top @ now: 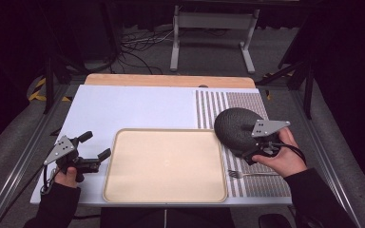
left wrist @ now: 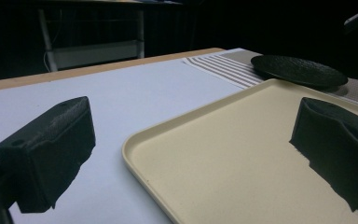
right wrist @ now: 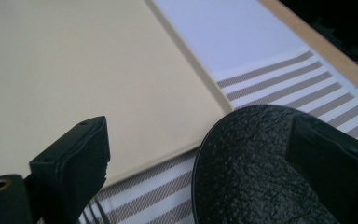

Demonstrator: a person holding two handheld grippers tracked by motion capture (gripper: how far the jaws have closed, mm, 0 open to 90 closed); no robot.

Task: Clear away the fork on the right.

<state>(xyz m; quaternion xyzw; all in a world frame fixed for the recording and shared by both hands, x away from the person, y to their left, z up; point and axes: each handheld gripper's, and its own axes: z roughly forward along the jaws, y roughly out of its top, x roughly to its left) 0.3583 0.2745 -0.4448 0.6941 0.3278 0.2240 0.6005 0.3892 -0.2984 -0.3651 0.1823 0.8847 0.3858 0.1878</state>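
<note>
Black jaws of the right gripper (right wrist: pixel 200 172) stand wide over the dark textured plate (top: pixel 237 129) on the striped mat (top: pixel 256 183) — probably stiff, breakable; grip its rim. Left gripper (top: pixel 95 152) — wide open.

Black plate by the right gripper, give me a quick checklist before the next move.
1. Right gripper open: ok, jaws apart.
2. Black plate gripped: not ok, one jaw over it, no clamp seen.
3. Plate flat on the striped placemat: cannot tell, it looks tilted in the high view.
4. Beige tray free to receive it: ok.
5. Left gripper out of the way: ok, open beside the tray.
6. Fork clear of the plate: ok.
</note>
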